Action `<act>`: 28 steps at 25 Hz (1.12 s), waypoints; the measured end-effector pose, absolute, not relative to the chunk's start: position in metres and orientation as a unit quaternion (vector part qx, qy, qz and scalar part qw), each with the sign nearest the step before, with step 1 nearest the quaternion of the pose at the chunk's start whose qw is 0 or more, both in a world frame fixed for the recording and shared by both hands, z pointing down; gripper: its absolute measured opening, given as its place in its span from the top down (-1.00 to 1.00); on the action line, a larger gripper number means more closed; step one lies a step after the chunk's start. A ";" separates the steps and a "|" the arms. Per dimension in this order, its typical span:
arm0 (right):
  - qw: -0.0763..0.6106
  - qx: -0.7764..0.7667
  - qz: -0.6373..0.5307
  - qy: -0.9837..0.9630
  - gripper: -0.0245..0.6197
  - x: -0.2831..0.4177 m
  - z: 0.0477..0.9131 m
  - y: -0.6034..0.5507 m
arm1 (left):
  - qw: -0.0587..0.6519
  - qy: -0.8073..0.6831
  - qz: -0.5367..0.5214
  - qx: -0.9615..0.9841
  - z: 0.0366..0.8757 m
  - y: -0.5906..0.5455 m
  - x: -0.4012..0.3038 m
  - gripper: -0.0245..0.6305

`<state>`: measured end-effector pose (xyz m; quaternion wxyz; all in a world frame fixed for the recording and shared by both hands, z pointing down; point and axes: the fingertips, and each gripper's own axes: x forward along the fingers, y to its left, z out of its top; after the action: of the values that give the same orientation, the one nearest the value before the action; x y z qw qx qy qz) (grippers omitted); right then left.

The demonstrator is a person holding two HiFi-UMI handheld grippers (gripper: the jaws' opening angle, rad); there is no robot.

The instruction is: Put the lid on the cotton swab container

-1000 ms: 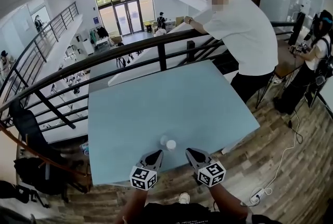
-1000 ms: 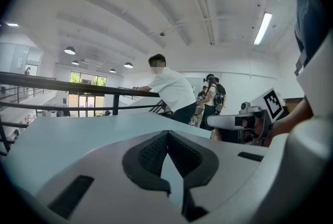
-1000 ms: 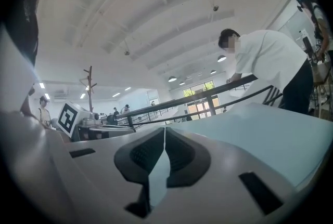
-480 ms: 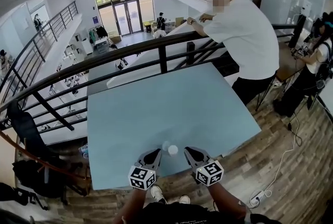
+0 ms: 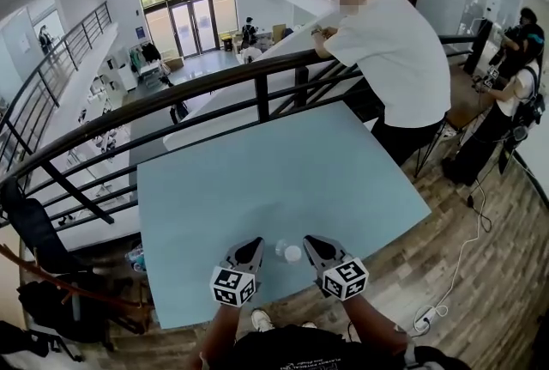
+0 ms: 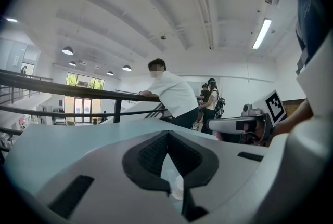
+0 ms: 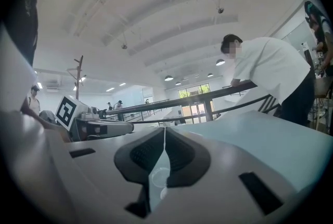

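Both tools are closed and empty. Your left tool (image 5: 250, 251) and right tool (image 5: 314, 248) sit at the near edge of the counter (image 5: 257, 179), their pads pressed together on nothing. The task's two pieces stand on the counter between the tips, just beside each other. The white-filled cotton swab container (image 5: 293, 254) lies toward the right tool. The clear piece, which I take for the lid (image 5: 280, 247), lies toward the left tool. Your left tool is therefore nearer the lid, and you'd need to open it first. The lid then goes a short way right onto the container.
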<state>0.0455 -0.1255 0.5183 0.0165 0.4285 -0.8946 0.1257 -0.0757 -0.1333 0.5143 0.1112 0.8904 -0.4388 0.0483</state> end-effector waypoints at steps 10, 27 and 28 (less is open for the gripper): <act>0.034 0.461 0.123 -0.878 0.86 0.029 0.531 -0.134 | 0.111 -0.416 0.047 0.901 0.519 -0.152 -0.096 0.89; 0.062 0.476 0.126 -0.868 0.86 0.044 0.542 -0.117 | 0.124 -0.405 0.058 0.904 0.539 -0.149 -0.091 0.89; 0.065 0.470 0.123 -0.872 0.86 0.046 0.541 -0.118 | 0.125 -0.411 0.057 0.901 0.539 -0.151 -0.089 0.89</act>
<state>0.0459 -0.1182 0.5415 0.0650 0.4701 -0.8715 0.1234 -0.0889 -0.1511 0.5393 0.1247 0.9014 -0.4106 0.0570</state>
